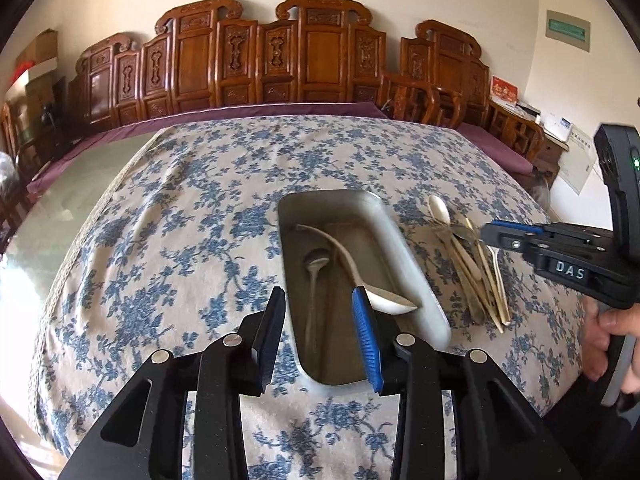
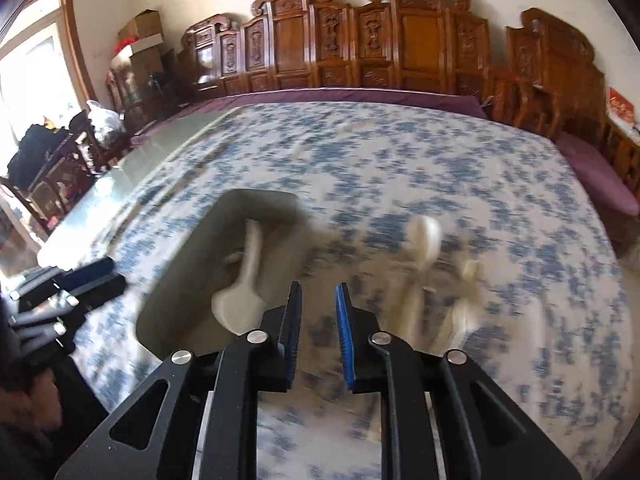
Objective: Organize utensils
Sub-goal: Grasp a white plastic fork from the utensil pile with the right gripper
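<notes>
Apparently loose utensils (image 1: 472,268) beside tray (image 1: 416,276), nothing between.

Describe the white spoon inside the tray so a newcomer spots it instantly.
On the blue-flowered tablecloth sits a long metal tray. Two spoons lie inside it: the white spoon has a curved handle and its bowl nearest the camera, while its neighbour, the metal spoon, is grey and straight.
</notes>
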Demonstrator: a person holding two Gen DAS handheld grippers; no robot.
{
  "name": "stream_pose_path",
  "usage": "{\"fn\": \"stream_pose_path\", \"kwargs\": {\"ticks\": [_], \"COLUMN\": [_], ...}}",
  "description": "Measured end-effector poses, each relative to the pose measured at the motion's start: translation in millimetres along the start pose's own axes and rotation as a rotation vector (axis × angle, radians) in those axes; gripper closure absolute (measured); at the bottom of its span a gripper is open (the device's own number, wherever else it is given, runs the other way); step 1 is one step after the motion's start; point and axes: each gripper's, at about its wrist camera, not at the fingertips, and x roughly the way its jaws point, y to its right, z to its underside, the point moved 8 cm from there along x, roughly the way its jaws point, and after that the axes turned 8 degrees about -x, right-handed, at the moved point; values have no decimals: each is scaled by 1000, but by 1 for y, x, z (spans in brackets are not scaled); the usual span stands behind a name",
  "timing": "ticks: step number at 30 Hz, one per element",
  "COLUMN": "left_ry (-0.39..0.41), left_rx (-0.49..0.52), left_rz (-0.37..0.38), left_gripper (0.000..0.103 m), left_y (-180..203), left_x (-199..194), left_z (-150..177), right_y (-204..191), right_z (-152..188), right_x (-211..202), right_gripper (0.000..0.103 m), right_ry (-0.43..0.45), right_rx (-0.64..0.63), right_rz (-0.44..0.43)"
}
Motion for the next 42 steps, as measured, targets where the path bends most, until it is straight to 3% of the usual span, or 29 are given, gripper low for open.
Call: {"fn": "stream_pose_path", "kwargs": {"ticks": [4,7,9,11,14,22,24,29,36,42], "left_ry": [-3,-6,-11,-8,-5,1,5,6,-27,-46], "left_rx": [26,45,52,56,71,81,82,90,97,132], "left_rz": [7,10,17,23,26,39,44,46,51,42], "left_gripper": [56,56,51,38,34,33,33,33,33,33], "left_y": [14,23,28,34,43,59,63,71,83,102], "left_x": [4,7,9,10,11,11,10,10,15,27], "left_z": [2,4,5,5,6,5,4,5,6,3], "right_y": [40,70,82,92,100,98,97,95,105,126], "right_z": [18,32,39,47,61,70,68,74,77,71], "right_x": [-8,-7,-3,2,14,39,42,55,53,38], "right_gripper": [79,79,79,79,79,79,75,75,98,99], "right_ry": [-2,-9,-13,-18,-29,-50,-44,-97,-109,-58], "right_rx": [18,43,54,67,93,150,165,173,202,238], "right_rz": [61,97,111,118,112,47,32,36,26,22]}}
